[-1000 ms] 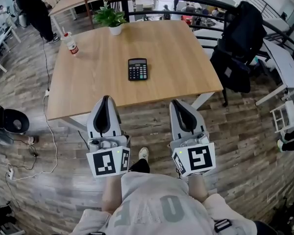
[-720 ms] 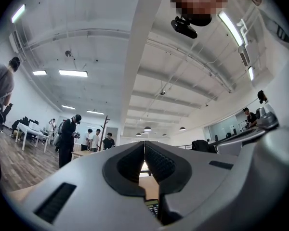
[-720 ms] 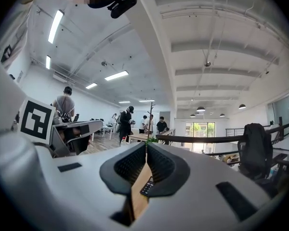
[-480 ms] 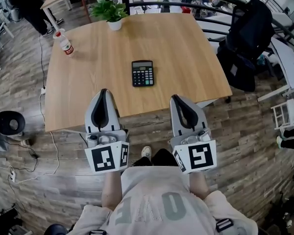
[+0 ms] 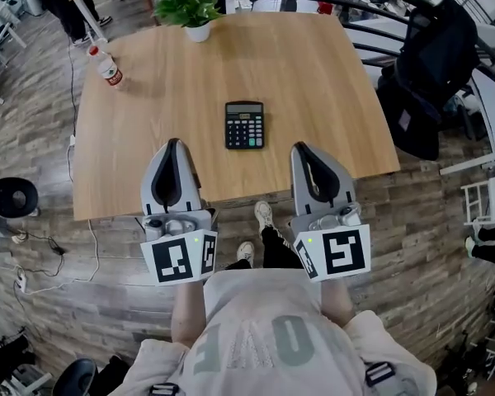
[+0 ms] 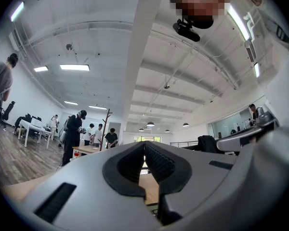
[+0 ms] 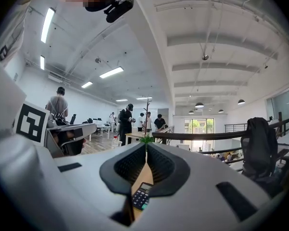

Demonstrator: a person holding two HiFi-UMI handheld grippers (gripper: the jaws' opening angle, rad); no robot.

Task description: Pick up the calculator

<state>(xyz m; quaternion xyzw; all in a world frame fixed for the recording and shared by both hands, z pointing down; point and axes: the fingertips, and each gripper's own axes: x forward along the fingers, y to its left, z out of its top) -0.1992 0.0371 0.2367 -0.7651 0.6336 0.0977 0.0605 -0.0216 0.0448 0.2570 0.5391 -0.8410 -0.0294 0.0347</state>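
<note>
Left tool (image 5: 172,143) and right tool (image 5: 304,148) are hovering over the near edge of the surface (image 5: 330,81), jaws sitting together, empty. Calculator (image 5: 244,125) is lying flat ahead, between them.

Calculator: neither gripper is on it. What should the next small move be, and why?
Probably open the right gripper and ease it forward and inward toward the calculator. It lies flat on the table, ahead of and between both grippers, untouched; the left gripper and the right both have shut, empty jaws.
</note>
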